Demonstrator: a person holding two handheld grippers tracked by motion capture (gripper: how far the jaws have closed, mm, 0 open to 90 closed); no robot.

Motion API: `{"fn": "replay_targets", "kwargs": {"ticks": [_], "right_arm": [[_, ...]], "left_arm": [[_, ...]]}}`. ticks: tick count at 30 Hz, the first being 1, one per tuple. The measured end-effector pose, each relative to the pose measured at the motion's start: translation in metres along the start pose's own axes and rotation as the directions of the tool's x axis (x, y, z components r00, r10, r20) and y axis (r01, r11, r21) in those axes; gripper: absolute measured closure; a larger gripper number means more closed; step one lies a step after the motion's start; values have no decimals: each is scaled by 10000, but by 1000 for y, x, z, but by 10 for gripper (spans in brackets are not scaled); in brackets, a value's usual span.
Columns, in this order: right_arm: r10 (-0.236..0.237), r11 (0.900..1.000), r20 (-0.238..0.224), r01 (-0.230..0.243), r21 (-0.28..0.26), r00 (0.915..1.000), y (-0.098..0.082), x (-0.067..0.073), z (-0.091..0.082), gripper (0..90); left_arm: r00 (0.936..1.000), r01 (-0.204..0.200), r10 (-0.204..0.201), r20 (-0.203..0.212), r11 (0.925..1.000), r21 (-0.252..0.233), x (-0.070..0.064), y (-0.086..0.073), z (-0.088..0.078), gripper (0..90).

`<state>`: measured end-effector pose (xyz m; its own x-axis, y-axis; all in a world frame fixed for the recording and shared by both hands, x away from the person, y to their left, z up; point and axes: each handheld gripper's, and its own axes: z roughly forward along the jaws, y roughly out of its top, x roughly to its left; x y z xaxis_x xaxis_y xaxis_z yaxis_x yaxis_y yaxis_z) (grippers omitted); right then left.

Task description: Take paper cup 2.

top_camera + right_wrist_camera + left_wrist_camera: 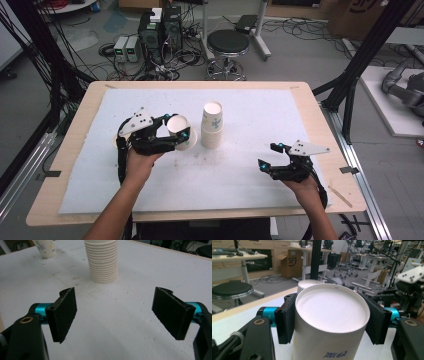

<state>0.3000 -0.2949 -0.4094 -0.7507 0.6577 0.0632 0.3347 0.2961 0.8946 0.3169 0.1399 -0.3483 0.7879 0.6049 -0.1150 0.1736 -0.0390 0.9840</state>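
Note:
My left gripper (176,126) is shut on a single white paper cup (184,137) with blue print, left of the table's middle. In the left gripper view both black pads (285,320) press the cup (329,340) just under its round white top end, and its print reads upside down. Right beside it stands a stack of nested paper cups (212,127), whose ribbed rims (103,262) reach down to the mat. My right gripper (267,155) is open near the front right, with nothing between its fingers (63,313). It points toward the stack.
A white mat (250,175) covers the wooden table (327,150). Behind the far edge stand a black stool (227,45) and computer boxes with cables (157,32). Black frame posts (350,85) rise at the table's right side.

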Motion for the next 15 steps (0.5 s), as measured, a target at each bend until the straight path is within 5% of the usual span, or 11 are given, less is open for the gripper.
{"fn": "replay_targets", "kwargs": {"ticks": [15], "right_arm": [[-15,10000,-78,15,-2,10000,5,5,6,207]], "left_arm": [[9981,332,-346,507,9990,286,2,-27,-6,346]]}}
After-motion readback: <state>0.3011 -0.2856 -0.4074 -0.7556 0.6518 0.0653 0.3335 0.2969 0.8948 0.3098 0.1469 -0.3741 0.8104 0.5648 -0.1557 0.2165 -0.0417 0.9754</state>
